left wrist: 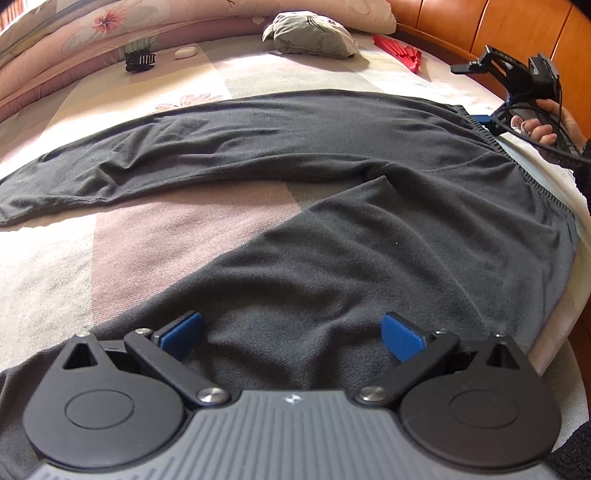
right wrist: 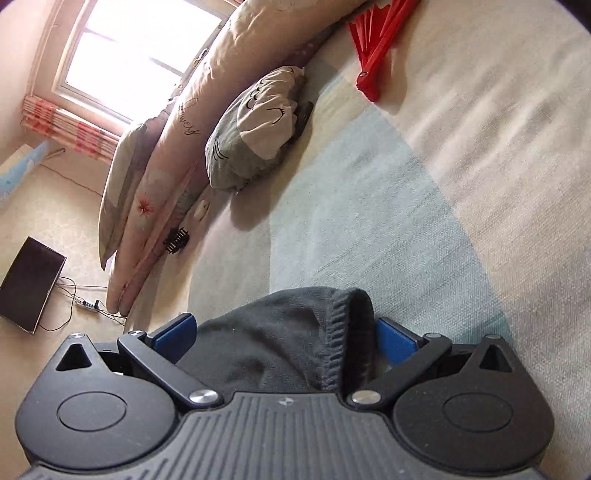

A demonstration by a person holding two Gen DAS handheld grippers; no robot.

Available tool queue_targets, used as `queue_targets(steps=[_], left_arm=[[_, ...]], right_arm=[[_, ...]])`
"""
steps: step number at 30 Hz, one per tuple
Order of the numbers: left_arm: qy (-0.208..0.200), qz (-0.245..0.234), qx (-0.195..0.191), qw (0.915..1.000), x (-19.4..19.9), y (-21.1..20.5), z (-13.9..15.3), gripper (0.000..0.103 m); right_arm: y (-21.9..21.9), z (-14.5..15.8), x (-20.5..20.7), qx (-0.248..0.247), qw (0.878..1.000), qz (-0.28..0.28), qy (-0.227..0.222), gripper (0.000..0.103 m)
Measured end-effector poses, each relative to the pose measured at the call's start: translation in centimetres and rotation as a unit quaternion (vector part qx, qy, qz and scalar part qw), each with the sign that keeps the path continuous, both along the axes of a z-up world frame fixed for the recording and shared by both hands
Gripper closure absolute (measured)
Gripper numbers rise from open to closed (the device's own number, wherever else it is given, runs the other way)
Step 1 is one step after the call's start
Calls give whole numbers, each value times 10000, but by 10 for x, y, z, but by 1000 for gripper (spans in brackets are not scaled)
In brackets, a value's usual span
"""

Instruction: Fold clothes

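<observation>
Dark grey trousers (left wrist: 332,177) lie spread on the bed, legs running left, ribbed waistband at the right. My left gripper (left wrist: 291,332) is open, its blue pads wide apart over the near leg's fabric. My right gripper (left wrist: 484,122) shows in the left wrist view at the far waistband corner, held in a hand. In the right wrist view the right gripper (right wrist: 286,332) is open, with the waistband corner (right wrist: 325,332) bunched between its wide-apart blue pads.
A grey pillow (left wrist: 310,33), a red fan (left wrist: 399,51), a black hair claw (left wrist: 140,61) and a white item (left wrist: 185,52) lie at the bed's far side by the quilt (left wrist: 74,40). A wooden headboard (left wrist: 480,26) rises at the right.
</observation>
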State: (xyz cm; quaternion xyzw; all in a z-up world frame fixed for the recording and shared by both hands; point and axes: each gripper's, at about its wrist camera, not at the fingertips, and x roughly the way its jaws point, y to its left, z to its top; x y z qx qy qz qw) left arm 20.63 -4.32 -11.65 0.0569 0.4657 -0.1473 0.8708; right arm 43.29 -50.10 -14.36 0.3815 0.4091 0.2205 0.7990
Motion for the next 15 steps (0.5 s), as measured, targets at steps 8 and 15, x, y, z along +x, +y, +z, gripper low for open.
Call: queue_targets(steps=[8, 15], left_arm=[[-13, -112, -36, 9999, 0, -5, -1, 1], [-95, -177, -123, 9997, 0, -10, 4, 1]], right_arm=[[7, 2, -3, 100, 9991, 340, 232, 0], [30, 1, -10, 72, 9973, 723, 141, 0]])
